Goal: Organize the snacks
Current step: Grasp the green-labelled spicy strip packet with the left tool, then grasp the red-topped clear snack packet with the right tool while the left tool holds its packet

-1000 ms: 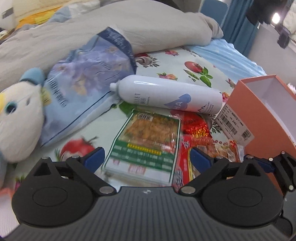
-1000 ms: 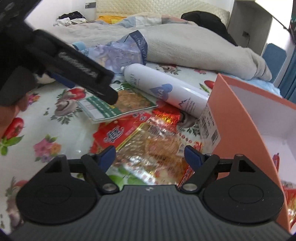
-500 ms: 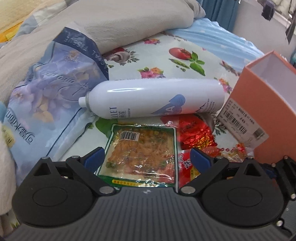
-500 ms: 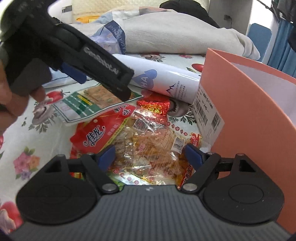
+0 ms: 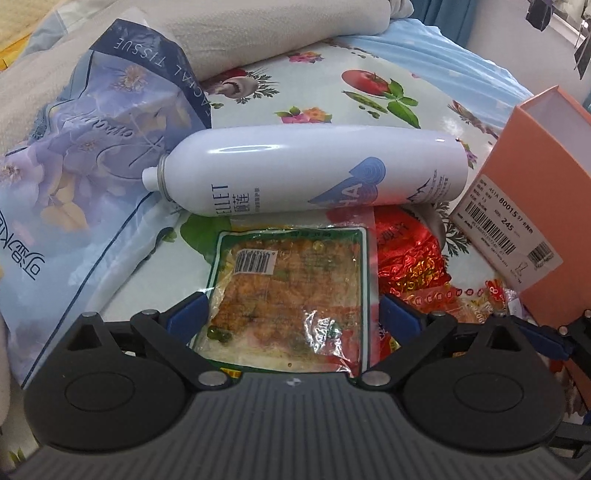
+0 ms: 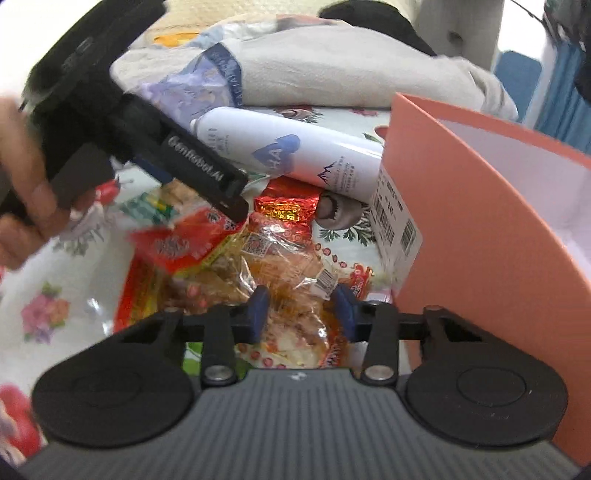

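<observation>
My left gripper (image 5: 293,314) is open and low over a green-edged snack packet (image 5: 291,280), one pad on each side of it, not pressing. My right gripper (image 6: 301,310) is closing its jaws on a clear crinkly snack packet (image 6: 284,266) with red trim, which is bunched between the pads. A red-labelled packet (image 6: 184,243) and a red foil packet (image 6: 288,203) lie beside it. The open orange box (image 6: 480,221) stands just to the right. In the right wrist view one of the left gripper's fingers (image 6: 207,173) reaches in from the left, held by a hand (image 6: 22,206).
A white spray bottle (image 5: 314,170) lies across the flowered cloth (image 5: 332,99) behind the packets. A blue facial tissue pack (image 5: 92,166) sits to the left, a grey blanket (image 5: 258,29) behind. The orange box's labelled wall (image 5: 517,229) is close on the right.
The right jaws have narrowed onto the clear packet, crumpling it. The left gripper has come down and closer over the green-edged packet; the plush toy has left its view.
</observation>
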The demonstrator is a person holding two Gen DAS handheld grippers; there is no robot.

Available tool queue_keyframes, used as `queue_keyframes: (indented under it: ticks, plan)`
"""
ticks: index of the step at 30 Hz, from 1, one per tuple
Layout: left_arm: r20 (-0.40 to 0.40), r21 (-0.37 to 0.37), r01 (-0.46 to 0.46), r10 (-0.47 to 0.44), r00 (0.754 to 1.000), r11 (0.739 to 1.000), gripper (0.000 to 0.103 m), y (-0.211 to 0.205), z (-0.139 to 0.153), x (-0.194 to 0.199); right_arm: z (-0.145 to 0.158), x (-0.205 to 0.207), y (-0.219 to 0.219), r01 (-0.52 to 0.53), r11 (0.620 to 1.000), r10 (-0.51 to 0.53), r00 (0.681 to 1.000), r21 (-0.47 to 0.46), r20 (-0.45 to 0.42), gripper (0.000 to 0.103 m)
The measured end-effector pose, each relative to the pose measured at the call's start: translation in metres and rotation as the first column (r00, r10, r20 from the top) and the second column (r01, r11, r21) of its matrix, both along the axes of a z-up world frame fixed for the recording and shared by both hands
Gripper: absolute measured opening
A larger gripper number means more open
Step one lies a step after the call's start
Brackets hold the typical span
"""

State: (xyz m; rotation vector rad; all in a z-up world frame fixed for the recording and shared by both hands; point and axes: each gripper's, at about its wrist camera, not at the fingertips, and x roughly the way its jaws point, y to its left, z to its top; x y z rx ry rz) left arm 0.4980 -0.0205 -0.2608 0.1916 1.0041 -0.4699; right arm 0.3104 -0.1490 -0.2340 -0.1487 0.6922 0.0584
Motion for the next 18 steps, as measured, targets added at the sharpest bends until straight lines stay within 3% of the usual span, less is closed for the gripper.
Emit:
queue_keyframes:
  ticks: [8, 12, 18]
  plan:
    - [0.033, 0.058, 0.021, -0.023, 0.999, 0.998, 0.079, -0.004, 0.003, -0.020, 0.006, -0.009, 0.003, -0.023, 1.000, 0.023, 1.000, -0.006, 0.010, 0.028]
    - [0.020, 0.063, 0.018, -0.019, 1.000, 0.998, 0.050, -0.004, 0.012, -0.030, 0.010, -0.015, 0.002, -0.037, 0.999, 0.037, 0.999, 0.030, 0.003, 0.025]
    - [0.049, 0.089, -0.026, 0.021, 0.999, 0.996, 0.032, 0.004, 0.017, -0.045, 0.017, -0.026, 0.001, -0.062, 0.997, 0.062, 0.998, 0.053, -0.001, 0.017]
